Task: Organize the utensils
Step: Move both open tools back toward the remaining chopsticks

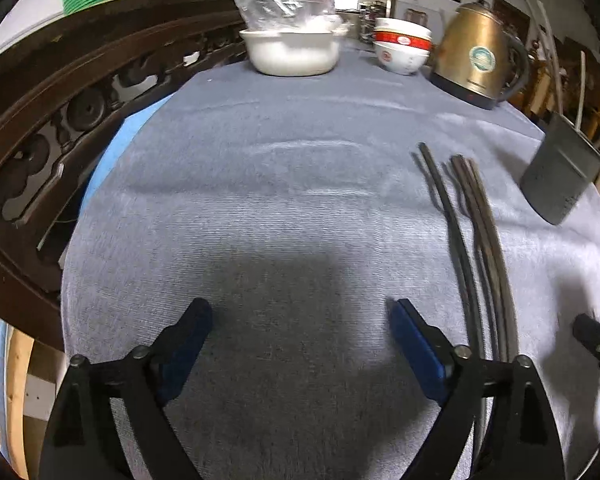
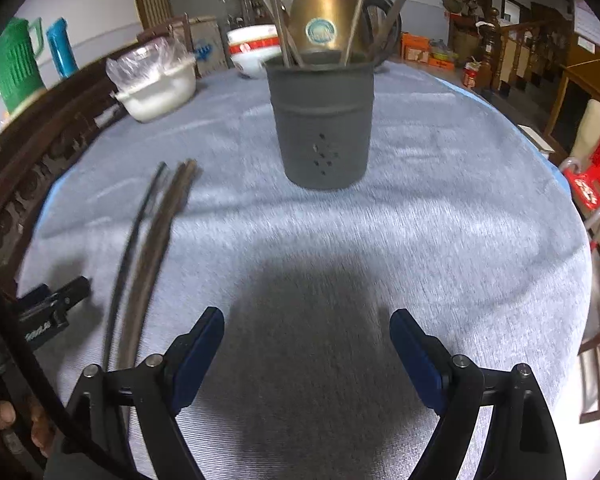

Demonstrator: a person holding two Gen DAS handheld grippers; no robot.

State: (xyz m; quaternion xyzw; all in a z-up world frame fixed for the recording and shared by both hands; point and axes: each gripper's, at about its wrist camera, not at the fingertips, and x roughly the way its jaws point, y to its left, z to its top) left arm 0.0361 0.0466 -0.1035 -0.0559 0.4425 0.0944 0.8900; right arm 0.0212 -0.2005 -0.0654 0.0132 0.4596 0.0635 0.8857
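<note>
Several dark chopsticks [image 1: 480,248] lie side by side on the grey cloth, just right of my left gripper [image 1: 300,320], which is open and empty above the cloth. In the right wrist view the chopsticks [image 2: 148,248] lie to the left of my right gripper [image 2: 306,328], also open and empty. A dark grey metal holder [image 2: 322,120] stands upright ahead of the right gripper with several chopsticks sticking out of it. The holder shows at the right edge of the left wrist view [image 1: 560,176].
A white basin with a plastic bag [image 1: 294,50], stacked red-and-white bowls [image 1: 402,48] and a gold kettle [image 1: 476,56] stand at the far end of the table. A carved dark wooden rail [image 1: 60,120] runs along the left edge.
</note>
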